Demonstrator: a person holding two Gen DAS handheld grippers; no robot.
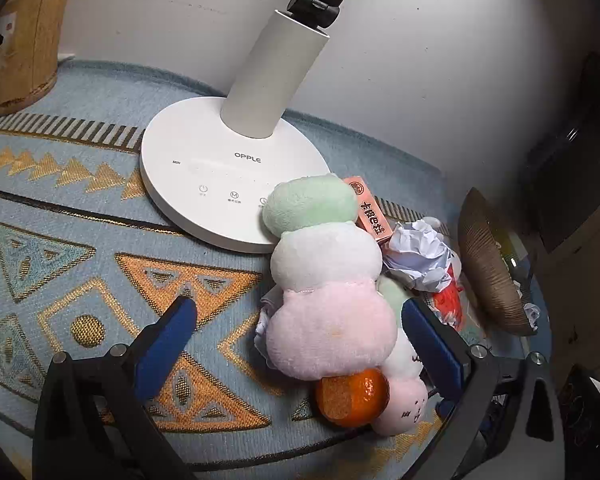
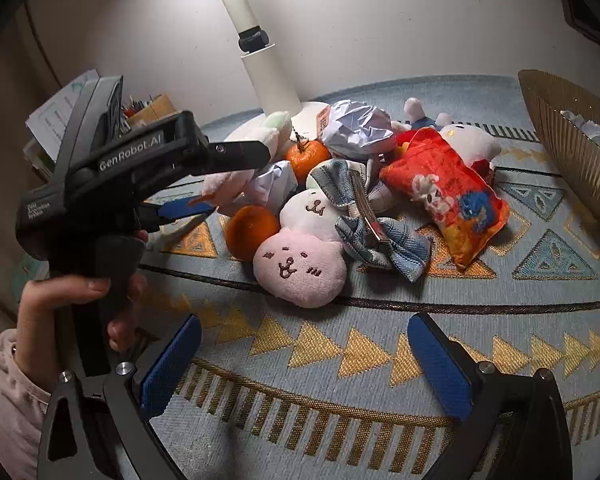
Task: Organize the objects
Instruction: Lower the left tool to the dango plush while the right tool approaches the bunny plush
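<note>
The three-ball plush skewer (image 1: 326, 276) leans on the lamp base (image 1: 204, 172), its pink end between the wide-open fingers of the left gripper (image 1: 296, 344). An orange (image 1: 352, 398) sits just beneath it. The right gripper (image 2: 304, 364), also spread wide, hovers over bare rug (image 2: 340, 420), apart from the lamp base.

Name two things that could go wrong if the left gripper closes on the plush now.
1. The left gripper stands open around the pink, white and green dumpling plush, which overlaps the orange mandarin; lifting may roll it away.
2. The plush leans on the white round lamp base, so a pull might drag against it.
</note>
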